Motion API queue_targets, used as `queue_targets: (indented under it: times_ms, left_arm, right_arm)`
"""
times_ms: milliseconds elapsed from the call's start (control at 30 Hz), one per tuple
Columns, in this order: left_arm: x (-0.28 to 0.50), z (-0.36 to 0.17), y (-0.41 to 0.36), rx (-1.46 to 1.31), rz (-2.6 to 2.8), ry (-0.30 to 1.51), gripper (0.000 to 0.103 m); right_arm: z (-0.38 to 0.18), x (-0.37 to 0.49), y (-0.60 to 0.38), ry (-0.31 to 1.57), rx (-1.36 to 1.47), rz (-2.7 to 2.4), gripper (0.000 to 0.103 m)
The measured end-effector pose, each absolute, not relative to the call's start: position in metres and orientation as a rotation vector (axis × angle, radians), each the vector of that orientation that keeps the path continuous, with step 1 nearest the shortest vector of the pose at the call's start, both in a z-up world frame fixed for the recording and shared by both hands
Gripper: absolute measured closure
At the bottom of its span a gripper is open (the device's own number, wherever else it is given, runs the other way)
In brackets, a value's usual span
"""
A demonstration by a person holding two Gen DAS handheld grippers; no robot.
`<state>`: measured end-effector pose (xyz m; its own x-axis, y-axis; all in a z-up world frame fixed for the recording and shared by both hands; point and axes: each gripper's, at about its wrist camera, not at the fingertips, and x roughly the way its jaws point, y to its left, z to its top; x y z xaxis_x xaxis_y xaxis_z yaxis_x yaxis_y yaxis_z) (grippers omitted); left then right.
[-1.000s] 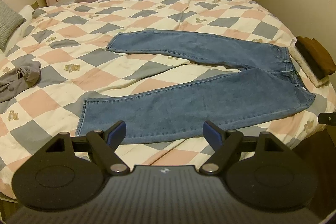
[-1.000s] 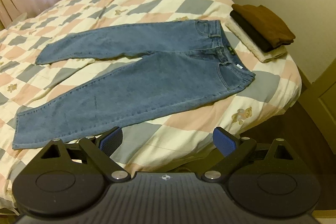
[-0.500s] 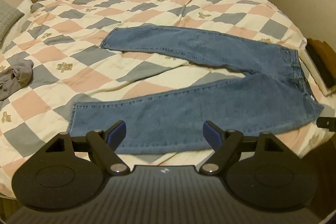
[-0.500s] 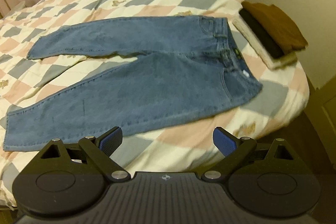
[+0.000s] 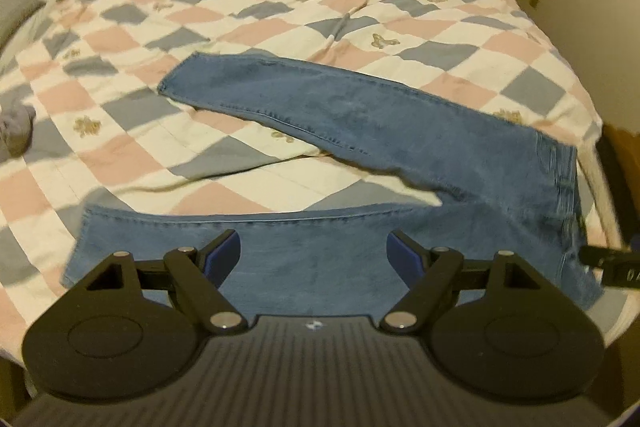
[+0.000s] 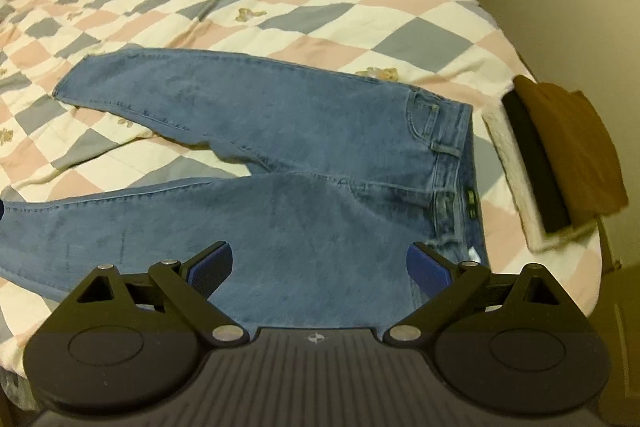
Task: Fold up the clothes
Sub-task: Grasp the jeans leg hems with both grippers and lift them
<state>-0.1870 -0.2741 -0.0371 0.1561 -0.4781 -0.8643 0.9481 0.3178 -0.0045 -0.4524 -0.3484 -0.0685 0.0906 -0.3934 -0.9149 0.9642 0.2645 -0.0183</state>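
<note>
A: What has moved since the earlier frame?

B: Both tools have come closer and lower over the bed [image 5: 400, 7]. The jeans [image 5: 360, 131] now fill more of each view, and the near leg runs right under the fingers.

A: How do the jeans lie?

B: Flat and unfolded, legs spread in a V. Their long axis runs left to right across both views. The hems are at the left, the waistband [image 6: 452, 179] at the right. The left tool [image 5: 314, 253] hangs over the near leg toward its hem. The right tool [image 6: 320, 265] hangs nearer the waistband.

A: Are the tools holding anything?

B: No. Both are spread wide and empty.

A: Any writing?

B: A small dark label [image 6: 472, 201] sits at the waistband, too blurred to read. Folded clothes [image 6: 560, 163] are stacked just beyond the waistband.
</note>
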Motion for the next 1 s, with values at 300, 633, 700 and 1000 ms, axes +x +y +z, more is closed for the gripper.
queue_targets:
  times_ms: [300, 633, 700, 1000]
  left_arm:
    - [-0.167, -0.127, -0.33, 0.748, -1.011, 0.976, 0.025]
    - [-0.098, -0.214, -0.47, 0.991, -1.434, 0.635, 0.035]
    - [-0.075, -0.222, -0.511, 1.049, -1.546, 0.52, 0.038]
    - [-0.002, -0.261, -0.656, 1.403, -1.788, 0.306, 0.039]
  right_arm:
    - [-0.148, -0.478, -0.422, 1.067, 0.819, -0.998, 0.006]
    - [-0.236, -0.5, -0.514, 0.902, 0.829, -0.819, 0.015]
    - [-0.242, -0.498, -0.543, 0.863, 0.789, -0.749, 0.022]
    - [-0.263, -0.434, -0.698, 0.845, 0.614, -0.482, 0.029]
